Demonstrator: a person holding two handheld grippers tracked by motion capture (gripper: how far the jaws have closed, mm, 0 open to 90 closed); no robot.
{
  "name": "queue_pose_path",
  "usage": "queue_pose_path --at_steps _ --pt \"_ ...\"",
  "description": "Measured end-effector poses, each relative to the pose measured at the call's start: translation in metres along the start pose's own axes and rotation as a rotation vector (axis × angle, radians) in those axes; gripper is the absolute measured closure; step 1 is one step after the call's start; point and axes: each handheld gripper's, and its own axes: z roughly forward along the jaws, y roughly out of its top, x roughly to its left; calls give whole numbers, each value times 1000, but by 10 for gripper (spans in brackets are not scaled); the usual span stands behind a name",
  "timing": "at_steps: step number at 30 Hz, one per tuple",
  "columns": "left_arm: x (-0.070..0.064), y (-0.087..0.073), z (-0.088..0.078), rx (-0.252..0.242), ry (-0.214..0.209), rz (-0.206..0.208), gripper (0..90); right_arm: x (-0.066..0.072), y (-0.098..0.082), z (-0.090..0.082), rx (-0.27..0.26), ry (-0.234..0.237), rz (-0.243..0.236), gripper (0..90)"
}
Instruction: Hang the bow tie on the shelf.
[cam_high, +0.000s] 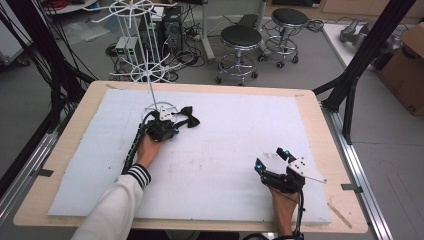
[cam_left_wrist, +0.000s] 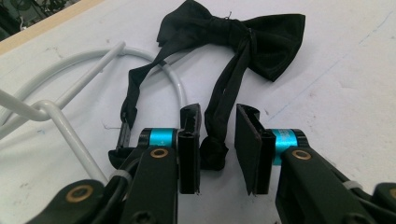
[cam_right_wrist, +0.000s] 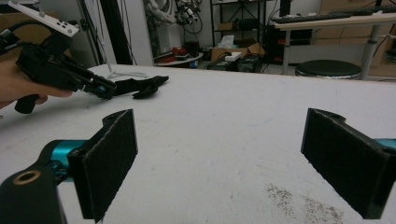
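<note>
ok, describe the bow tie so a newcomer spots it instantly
On the white foam sheet, look far left, at the foot of the white wire rack. The bow tie lies beside its base loop, one strap between the left gripper jaws: the sheet's lone black cloth item.

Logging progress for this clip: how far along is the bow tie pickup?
Done: the left gripper has reached the bow tie, one strap between its jaws. In hand: a gap shows beside the strap, no grip yet. Left: lifting it. The right gripper sits open, idle.
</note>
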Motion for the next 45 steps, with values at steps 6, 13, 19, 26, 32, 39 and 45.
queue_pose_path --at_steps 6,13,19,26,32,39,45 --pt "-2 1 0 -7 0 14 784 0 0 0 0 1 3 98" --pt "0 1 -2 -13 -16 -8 825 0 0 0 0 -1 8 98" --pt "4 1 -6 -32 -38 -58 833 0 0 0 -2 -1 6 98" --pt "4 3 -11 -52 -53 -79 835 0 0 0 0 0 1 98" --pt "3 5 -16 -56 -48 -62 835 0 0 0 0 0 1 98" --pt "3 8 -27 -61 -72 -68 835 0 0 0 -3 0 4 98" --pt "1 11 -38 -74 -95 -81 837 0 0 0 -5 -1 0 98"
